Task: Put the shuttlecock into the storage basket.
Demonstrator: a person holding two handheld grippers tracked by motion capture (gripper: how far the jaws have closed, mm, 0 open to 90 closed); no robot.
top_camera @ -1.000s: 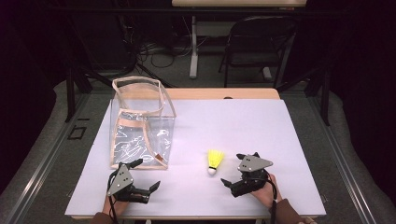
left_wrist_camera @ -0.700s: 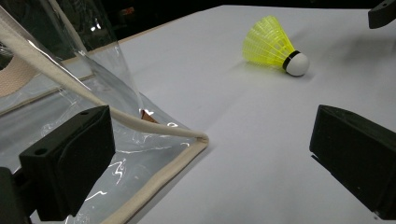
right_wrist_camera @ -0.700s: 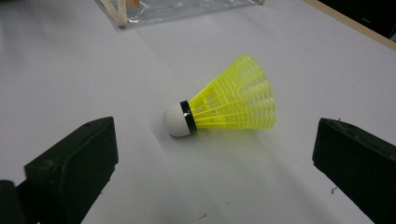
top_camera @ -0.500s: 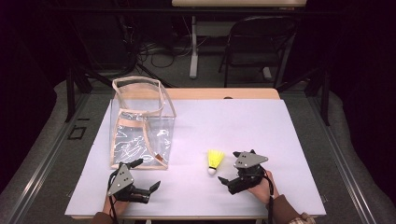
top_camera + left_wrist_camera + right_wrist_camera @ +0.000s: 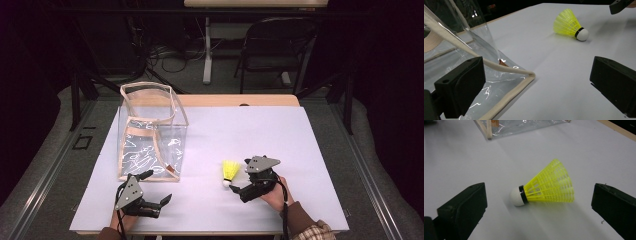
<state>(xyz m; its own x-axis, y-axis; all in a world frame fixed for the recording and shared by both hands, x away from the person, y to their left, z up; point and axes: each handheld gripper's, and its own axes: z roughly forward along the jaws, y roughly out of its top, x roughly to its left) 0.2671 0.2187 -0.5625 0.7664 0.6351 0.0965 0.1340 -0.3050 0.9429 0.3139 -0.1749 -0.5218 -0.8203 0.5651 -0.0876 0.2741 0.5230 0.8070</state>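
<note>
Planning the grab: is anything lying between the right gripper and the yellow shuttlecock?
Nothing visible. The shuttlecock lies on its side on the bare white table, just ahead of the open right gripper. The clear bag stands off to the left, out of that path.

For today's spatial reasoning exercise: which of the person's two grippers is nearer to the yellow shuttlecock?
Right. The right gripper sits just beside the shuttlecock, jaws open towards it. The left gripper is farther off, by the clear bag's front corner.
</note>
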